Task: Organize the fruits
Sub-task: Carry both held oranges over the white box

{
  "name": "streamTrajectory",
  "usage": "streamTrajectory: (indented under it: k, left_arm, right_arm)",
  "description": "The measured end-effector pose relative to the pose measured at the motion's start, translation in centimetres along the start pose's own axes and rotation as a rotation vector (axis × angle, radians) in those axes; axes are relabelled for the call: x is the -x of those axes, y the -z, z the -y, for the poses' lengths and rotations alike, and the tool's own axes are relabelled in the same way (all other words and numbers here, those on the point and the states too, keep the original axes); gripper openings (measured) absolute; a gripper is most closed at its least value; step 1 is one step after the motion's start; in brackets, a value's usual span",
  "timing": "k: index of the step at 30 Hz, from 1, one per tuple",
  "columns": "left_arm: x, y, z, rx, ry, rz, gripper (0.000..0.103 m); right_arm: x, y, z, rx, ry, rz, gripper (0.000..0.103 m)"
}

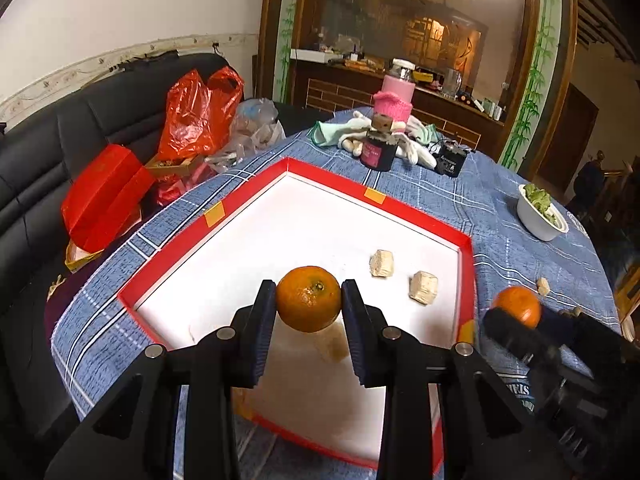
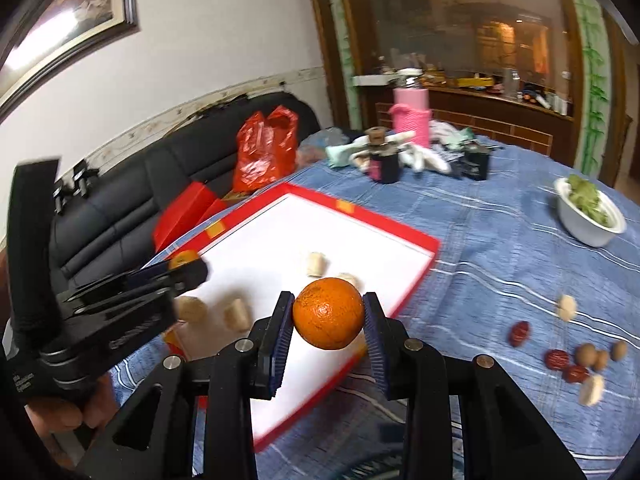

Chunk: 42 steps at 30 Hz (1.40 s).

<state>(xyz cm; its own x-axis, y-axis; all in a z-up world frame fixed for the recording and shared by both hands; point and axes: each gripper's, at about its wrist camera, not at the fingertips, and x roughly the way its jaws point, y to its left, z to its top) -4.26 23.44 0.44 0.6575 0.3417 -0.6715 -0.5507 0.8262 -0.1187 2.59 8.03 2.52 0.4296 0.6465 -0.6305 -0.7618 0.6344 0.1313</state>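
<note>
Open white floor is being left across the far half of the shallow red-rimmed cardboard tray (image 1: 466,264); passage nearer is being narrowed by pale beige wrapped candy blocks (image 1: 423,287) lying scattered inside it.

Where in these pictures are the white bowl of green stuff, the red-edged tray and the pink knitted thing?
white bowl (image 2: 580,228): right wrist view, on its outer wall.
red-edged tray (image 1: 404,210): left wrist view, on its far red rim.
pink knitted thing (image 1: 394,106): left wrist view, on its knitted side.
</note>
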Motion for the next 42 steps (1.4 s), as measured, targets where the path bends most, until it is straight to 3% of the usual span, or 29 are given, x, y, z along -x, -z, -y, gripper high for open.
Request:
streamTrajectory:
  k: [15,42]
  left_arm:
    - [-3.3,-1.1,-0.6,0.007,-0.037,-0.077,0.031]
    - [-4.8,-1.7,-0.5,-0.004,-0.104,-0.097,0.031]
  right_arm:
    - [-3.7,0.9,-1.4,0.016,-0.026,-0.076,0.034]
    - [-5.9,1.2,-1.8,0.021,-0.051,-0.100,0.034]
